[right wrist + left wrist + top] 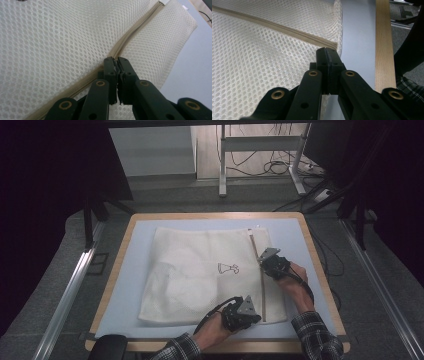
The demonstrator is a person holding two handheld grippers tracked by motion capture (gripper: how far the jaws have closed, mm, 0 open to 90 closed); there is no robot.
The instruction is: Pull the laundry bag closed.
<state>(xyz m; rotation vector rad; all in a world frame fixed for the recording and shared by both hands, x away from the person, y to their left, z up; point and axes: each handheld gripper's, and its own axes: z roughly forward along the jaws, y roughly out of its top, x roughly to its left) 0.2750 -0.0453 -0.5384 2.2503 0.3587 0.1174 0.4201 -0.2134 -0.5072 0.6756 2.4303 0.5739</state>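
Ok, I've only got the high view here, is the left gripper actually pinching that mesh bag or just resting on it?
Observer: Pinching. The left gripper has its fingers closed on the mesh bag edge, just past the zipper end.
Operator: And the right one?
Observer: The right gripper is closed on the zipper line, partway along it. Something small sits between its fingers; I can't tell if it's the pull.

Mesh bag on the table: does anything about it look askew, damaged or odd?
Nothing looks damaged. The mesh bag lies flat but slightly turned on the blue mat, with soft wrinkles near its front left corner. Its zipper looks intact.
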